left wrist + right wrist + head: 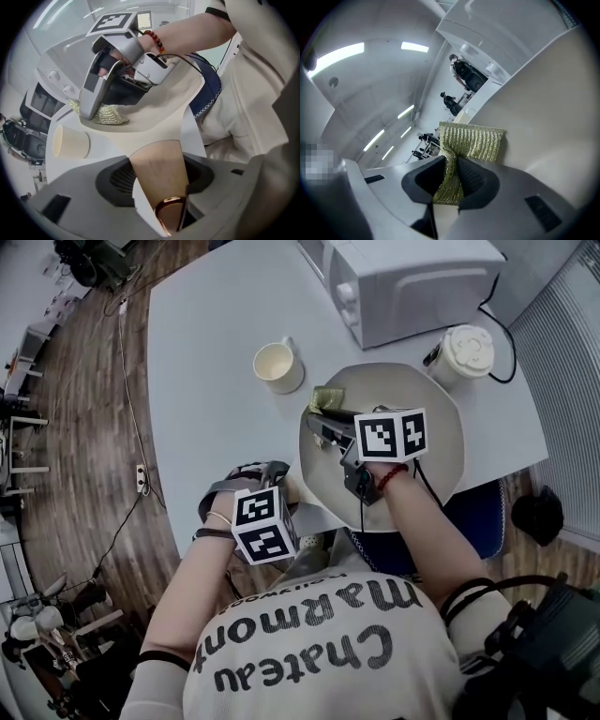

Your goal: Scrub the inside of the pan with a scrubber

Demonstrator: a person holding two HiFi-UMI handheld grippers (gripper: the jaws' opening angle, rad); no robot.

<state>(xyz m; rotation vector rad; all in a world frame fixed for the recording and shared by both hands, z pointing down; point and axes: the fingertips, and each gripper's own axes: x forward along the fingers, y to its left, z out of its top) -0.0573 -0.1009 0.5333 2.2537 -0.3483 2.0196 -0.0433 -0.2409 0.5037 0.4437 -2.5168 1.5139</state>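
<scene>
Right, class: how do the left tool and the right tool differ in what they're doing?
The left tool clamps the pan handle; the right tool pinches the scrubber. The left tool sits outside the pan; the right tool works inside it. Both carry a marker cube.

The shallow cream pan [441, 442] sits at the front edge of the table [216, 362], with the folded gold-green mesh scrubber [472, 139] touching its inner wall.

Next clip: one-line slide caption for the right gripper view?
The right gripper, jaws shut on a gold mesh scrubber, holds it against the inside of the cream pan.
</scene>
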